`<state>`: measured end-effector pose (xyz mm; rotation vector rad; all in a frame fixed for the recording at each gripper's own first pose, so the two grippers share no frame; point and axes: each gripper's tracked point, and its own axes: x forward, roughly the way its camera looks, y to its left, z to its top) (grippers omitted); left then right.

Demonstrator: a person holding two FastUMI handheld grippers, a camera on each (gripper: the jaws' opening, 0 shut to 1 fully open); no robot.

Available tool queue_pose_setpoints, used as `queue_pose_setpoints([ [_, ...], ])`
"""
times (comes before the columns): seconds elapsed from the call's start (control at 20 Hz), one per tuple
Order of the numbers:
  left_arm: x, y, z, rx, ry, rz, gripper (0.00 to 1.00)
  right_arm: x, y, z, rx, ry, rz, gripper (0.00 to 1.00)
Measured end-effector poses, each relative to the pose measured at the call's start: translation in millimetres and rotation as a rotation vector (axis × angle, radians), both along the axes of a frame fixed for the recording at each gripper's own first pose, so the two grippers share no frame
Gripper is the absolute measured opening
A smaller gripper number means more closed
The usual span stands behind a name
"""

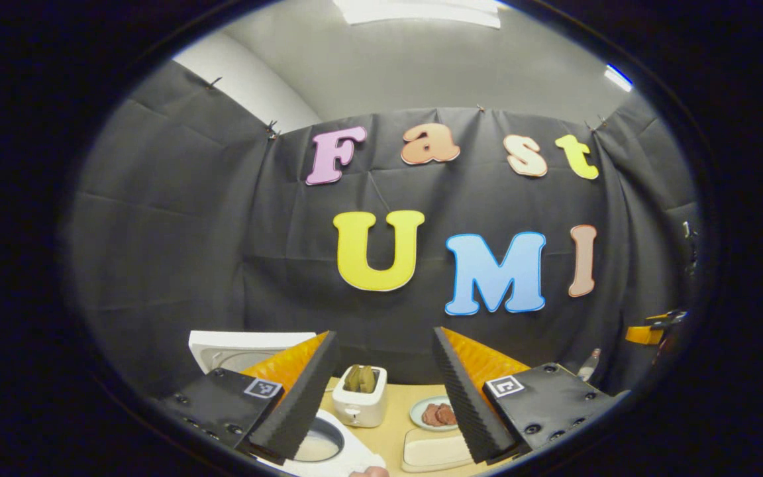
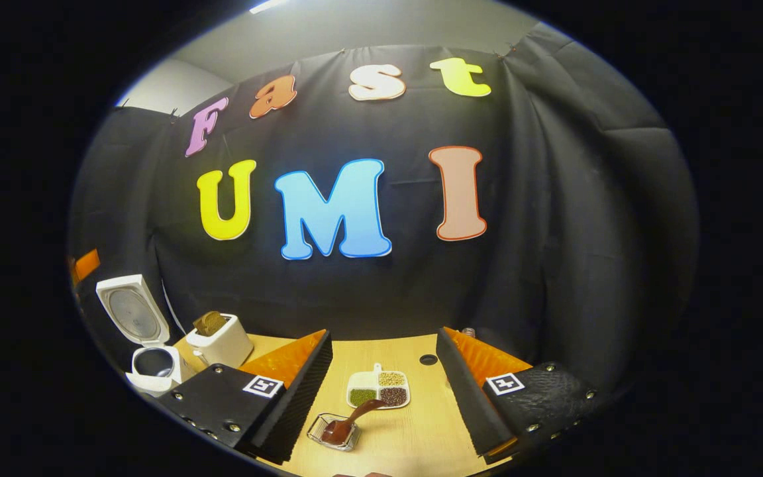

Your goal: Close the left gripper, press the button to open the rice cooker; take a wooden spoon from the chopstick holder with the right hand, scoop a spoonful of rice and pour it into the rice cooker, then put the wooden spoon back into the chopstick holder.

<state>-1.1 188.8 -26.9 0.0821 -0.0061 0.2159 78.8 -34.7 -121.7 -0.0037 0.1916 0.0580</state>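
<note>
Counter: we find rice cooker far left, lid up for filling | wooden spoon parked in chopstick holder | left gripper and right gripper: fingers spread, grasping nothing.

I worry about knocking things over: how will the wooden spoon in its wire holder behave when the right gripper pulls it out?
The wooden spoon looks rigid, so it should not flex. It leans tilted in the holder, which looks light and open-wired, so it may slide or tip. The smooth, glossy handle could slip.
</note>
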Motion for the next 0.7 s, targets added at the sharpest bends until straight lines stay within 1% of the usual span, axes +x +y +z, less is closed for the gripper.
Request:
queue_pose_setpoints([
  [0.05,-0.9,-1.2,-1.0,0.006,0.004,0.011,0.98,5.2,-2.0,-8.3,-0.016,-0.001,0.006,0.96],
  [0.15,-0.6,-4.0,-5.6,0.014,0.016,0.027,0.98,16.1,-0.9,-28.8,-0.027,0.017,0.030,0.96],
  [0.3,-3.1,-13.3,-22.4,0.002,0.055,0.028,0.99,28.6,-2.9,-63.5,0.003,0.073,0.038,0.96],
  [0.35,-5.0,-17.1,-26.2,0.011,0.062,0.031,0.94,31.6,-0.5,-70.2,0.020,0.082,0.045,0.96],
  [0.4,-4.9,-17.5,-28.3,0.027,0.064,0.031,0.98,35.1,1.4,-78.5,0.042,0.090,0.055,0.96],
  [0.5,-9.9,-25.1,-32.2,0.066,0.068,0.032,0.97,39.0,5.0,-95.5,0.067,0.116,0.069,0.96],
  [0.65,-19.5,-38.9,-36.5,0.127,0.089,0.032,0.96,51.2,16.5,-119.4,0.068,0.142,0.097,0.96],
  [0.7,-22.0,-39.1,-37.4,0.146,0.093,0.043,0.94,54.1,20.4,-129.9,0.071,0.157,0.106,0.96],
])
